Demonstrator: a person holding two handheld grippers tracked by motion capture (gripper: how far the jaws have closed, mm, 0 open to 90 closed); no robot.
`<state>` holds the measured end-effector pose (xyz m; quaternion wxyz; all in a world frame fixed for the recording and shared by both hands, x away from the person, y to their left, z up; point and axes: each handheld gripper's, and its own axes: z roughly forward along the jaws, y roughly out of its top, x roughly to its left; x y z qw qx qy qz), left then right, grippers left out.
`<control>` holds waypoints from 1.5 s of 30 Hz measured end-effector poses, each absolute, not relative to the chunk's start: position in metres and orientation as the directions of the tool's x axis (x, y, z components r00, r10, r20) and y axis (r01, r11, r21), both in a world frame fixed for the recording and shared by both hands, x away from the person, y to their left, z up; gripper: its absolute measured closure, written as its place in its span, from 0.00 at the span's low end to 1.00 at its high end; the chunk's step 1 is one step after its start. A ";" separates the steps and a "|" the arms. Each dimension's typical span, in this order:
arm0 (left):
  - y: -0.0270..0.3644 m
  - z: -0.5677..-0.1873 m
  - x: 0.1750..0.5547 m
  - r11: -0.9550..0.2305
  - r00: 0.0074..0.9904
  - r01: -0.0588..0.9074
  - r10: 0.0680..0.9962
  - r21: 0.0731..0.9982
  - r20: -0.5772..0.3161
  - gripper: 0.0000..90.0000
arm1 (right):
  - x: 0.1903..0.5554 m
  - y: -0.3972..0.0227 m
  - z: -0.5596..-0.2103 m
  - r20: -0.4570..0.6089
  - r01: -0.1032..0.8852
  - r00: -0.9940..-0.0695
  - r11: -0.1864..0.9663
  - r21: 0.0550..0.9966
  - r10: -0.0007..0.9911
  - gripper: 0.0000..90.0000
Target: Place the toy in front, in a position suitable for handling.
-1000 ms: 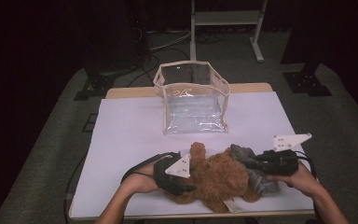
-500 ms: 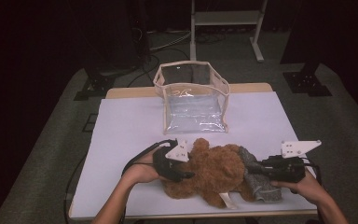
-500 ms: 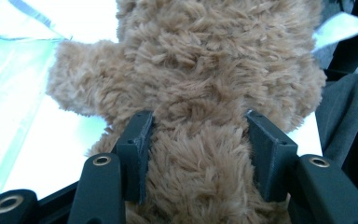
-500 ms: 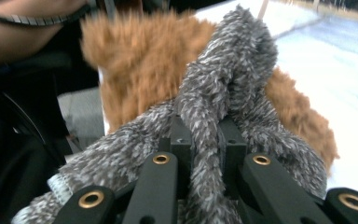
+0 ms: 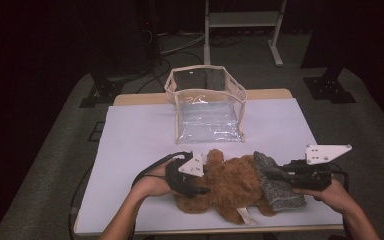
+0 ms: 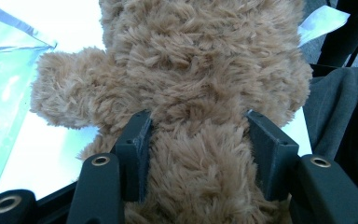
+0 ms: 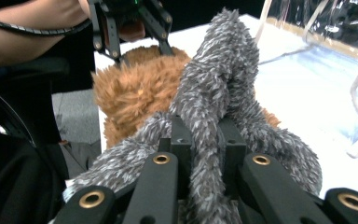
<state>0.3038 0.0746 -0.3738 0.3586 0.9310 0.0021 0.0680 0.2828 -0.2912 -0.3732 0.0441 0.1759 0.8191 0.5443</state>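
Left claw (image 6: 198, 135) clamped wide on brown teddy (image 5: 232, 182) — right claw (image 7: 205, 135) pinching grey fuzzy cloth (image 7: 219, 74), both on the tabletop (image 5: 135, 135).

My right gripper (image 5: 275, 175) has pulled outward toward the table's right edge, drawing the grey furry cloth (image 5: 275, 182) (pinched between its jaws) off the brown plush bear (image 5: 230, 182) — the cloth now trails beside it. My left gripper (image 5: 200, 187), clamped on the bear, has shifted slightly left and up the table.
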 end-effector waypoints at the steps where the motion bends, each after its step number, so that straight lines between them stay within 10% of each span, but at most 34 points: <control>1: 0.075 -0.374 0.303 -0.742 0.991 -0.046 0.051 0.669 0.125 0.51 | 0.284 -0.287 -0.385 0.134 0.262 -0.933 0.375 0.889 0.334 0.89; 45: 0.062 -0.373 0.288 -0.795 0.985 -0.096 0.010 0.599 0.170 0.52 | 0.306 -0.235 -0.365 0.066 0.192 -0.958 0.454 0.870 0.279 0.89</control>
